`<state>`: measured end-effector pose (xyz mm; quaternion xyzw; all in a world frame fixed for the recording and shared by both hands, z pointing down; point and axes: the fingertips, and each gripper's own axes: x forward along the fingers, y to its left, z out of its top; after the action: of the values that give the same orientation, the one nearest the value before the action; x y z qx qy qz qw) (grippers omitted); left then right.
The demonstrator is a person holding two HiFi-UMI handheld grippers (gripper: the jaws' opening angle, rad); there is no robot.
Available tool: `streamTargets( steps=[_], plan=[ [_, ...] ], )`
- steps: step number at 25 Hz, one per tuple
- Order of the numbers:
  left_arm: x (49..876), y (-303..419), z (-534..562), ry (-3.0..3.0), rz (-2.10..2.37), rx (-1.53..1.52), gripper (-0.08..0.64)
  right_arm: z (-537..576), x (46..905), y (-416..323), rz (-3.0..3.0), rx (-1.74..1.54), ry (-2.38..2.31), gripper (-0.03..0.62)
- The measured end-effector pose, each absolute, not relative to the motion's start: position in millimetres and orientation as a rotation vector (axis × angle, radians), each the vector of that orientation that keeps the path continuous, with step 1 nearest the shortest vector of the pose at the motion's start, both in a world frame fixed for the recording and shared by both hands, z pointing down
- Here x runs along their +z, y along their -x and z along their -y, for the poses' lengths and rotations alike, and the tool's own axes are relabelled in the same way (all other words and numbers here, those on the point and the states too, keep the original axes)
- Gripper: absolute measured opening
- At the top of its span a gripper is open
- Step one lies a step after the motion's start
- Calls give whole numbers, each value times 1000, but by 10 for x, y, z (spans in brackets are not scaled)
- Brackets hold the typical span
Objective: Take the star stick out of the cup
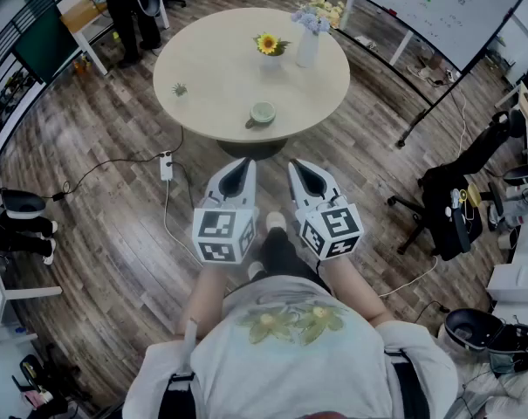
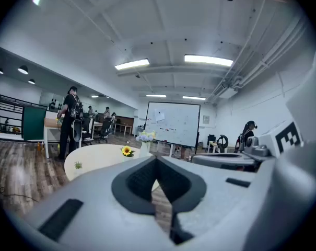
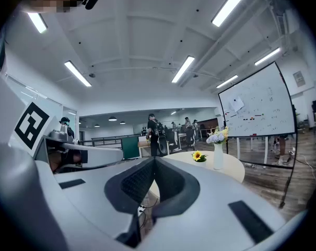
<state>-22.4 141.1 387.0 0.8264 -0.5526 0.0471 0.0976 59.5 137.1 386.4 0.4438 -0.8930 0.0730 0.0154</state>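
fingers [image 2: 139,181] of the left gripper [image 2: 156,160] pressed tip to tip, nothing between. same on the right gripper [image 3: 154,160]: fingers [image 3: 137,182] closed, empty. both held side by side, low in front of the wearer's shirt [image 1: 285,356], above the wooden floor [image 1: 106,208], well short of the round tabletop [image 1: 211,68]. white power strip [image 1: 167,166] on the floor between tabletop and grippers. out near the tabletop's closest edge, the pale green cup [image 1: 263,112], well apart from both grippers. star stick too small to make out from here. farther back, a sunflower [image 1: 267,44] and a white vase [image 1: 307,49] of pale flowers; off to the left, a small green sprig [image 1: 179,88]. beyond the tabletop, a whiteboard [image 1: 438,3] on the right and a standing person [image 1: 124,7] at the far left.
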Motion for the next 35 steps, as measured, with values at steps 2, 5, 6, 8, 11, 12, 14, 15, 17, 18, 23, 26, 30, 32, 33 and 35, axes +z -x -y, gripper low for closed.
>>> streamTargets(
  steps=[2,5,6,8,11,12,14,15,17,18,23,26,30,32,33,35],
  plan=[
    [3875,190,-1430,-2455,1629,145,2,-1381,3887,-610,2778,229,-1381,17],
    [3887,148,-1430,-2464,1620,144,2,-1370,3906,-623,2777,229,-1382,17],
    [3892,139,-1420,-2465,1618,146,2,-1357,3906,-627,2776,228,-1386,17],
    [3901,121,-1403,-2466,1613,150,2,-1329,3899,-647,2773,227,-1405,17],
    [3908,103,-1374,-2465,1607,150,2,-1280,3883,-693,2775,231,-1434,18],
    [3909,104,-1358,-2463,1608,148,2,-1259,3875,-702,2780,232,-1439,18],
    [3913,120,-1324,-2461,1608,146,2,-1212,3862,-697,2792,232,-1440,18],
    [3917,132,-1305,-2461,1608,145,2,-1187,3861,-681,2796,230,-1435,18],
    [3924,153,-1258,-2460,1607,142,2,-1127,3871,-636,2800,229,-1420,18],
    [3925,159,-1227,-2460,1606,142,2,-1090,3880,-614,2799,231,-1412,18],
    [3912,218,-1030,-2461,1603,154,2,-850,3925,-526,2779,254,-1397,20],
    [3895,264,-873,-2456,1607,155,2,-696,3905,-481,2791,276,-1376,21],
    [3895,317,-672,-2449,1618,166,2,-487,3872,-432,2825,334,-1340,156],
    [3898,369,-570,-2443,1629,173,2,-373,3856,-404,2826,335,-1340,191],
    [3896,398,-520,-2441,1636,176,2,-316,3852,-388,2825,334,-1339,200],
    [3893,456,-423,-2437,1648,182,2,-199,3858,-356,2816,335,-1338,210]
  ],
)
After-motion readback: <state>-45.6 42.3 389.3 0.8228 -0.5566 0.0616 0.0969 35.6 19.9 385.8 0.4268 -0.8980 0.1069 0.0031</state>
